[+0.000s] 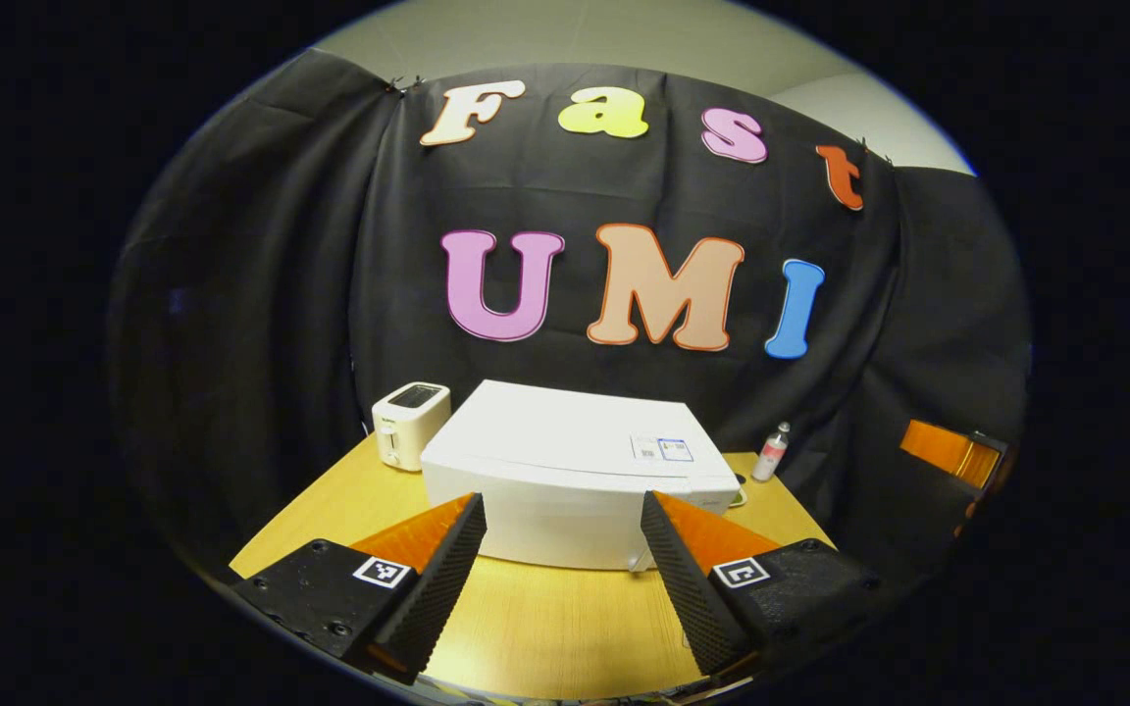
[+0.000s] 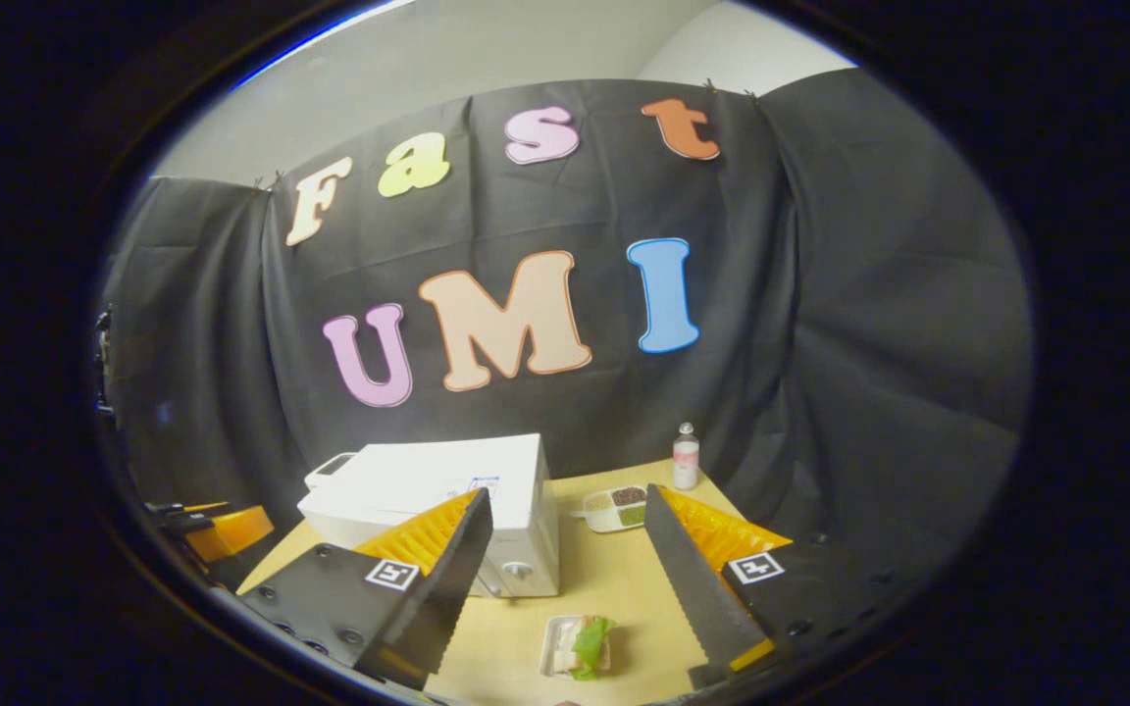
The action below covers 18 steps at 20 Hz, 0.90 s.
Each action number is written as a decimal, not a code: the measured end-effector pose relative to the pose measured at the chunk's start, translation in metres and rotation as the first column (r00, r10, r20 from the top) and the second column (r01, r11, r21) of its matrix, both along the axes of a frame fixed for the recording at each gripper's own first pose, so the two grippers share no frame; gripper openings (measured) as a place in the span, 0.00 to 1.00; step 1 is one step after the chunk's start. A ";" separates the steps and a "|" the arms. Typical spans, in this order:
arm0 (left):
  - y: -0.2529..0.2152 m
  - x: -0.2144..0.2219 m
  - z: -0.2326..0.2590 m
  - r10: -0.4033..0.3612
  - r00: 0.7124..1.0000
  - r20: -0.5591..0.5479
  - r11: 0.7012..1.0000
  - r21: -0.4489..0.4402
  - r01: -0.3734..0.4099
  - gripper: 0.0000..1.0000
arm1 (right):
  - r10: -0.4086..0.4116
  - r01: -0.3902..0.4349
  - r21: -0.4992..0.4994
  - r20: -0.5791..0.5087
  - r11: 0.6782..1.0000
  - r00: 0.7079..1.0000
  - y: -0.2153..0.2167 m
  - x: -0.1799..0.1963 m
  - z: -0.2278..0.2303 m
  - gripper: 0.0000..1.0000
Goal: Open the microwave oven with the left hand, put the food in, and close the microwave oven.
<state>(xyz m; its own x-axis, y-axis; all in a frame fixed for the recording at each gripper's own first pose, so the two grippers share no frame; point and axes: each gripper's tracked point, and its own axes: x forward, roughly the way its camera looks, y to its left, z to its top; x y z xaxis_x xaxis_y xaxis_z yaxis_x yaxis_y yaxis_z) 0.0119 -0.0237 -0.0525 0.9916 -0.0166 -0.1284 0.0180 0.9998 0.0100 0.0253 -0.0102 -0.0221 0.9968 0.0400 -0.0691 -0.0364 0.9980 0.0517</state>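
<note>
A white microwave oven (image 1: 570, 471) stands shut on the wooden table (image 1: 545, 628), straight ahead of my left gripper (image 1: 560, 579), which is open and empty a short way in front of it. In the right gripper view the microwave (image 2: 447, 500) sits to the left, front knob facing me. The food, a small white tray with green lettuce (image 2: 583, 645), lies on the table just below and between the open fingers of my right gripper (image 2: 570, 608). That gripper holds nothing.
A white toaster (image 1: 410, 424) stands left of the microwave at the back. A small bottle (image 2: 686, 457) and a divided dish of grains (image 2: 616, 508) sit at the back right. The other gripper's orange part (image 2: 222, 534) shows at far left. Black cloth walls surround the table.
</note>
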 end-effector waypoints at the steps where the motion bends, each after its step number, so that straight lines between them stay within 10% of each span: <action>1: -0.006 0.002 -0.006 -0.017 1.000 -0.018 1.000 -0.001 0.017 0.96 | -0.007 0.006 -0.004 -0.006 1.000 1.000 -0.003 -0.002 -0.002 0.91; 18: -0.092 0.077 -0.182 -0.246 0.883 -0.401 0.964 -0.003 0.267 0.95 | -0.198 0.202 0.050 -0.076 0.978 0.977 -0.054 -0.053 -0.042 0.92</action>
<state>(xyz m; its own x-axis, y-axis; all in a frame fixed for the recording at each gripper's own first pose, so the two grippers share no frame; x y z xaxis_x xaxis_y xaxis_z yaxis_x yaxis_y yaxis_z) 0.0887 -0.1160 -0.2349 0.8211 -0.2464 -0.5148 0.2867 0.9580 -0.0011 -0.0282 -0.0639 -0.0643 0.9776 -0.1540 -0.1431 0.1696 0.9800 0.1039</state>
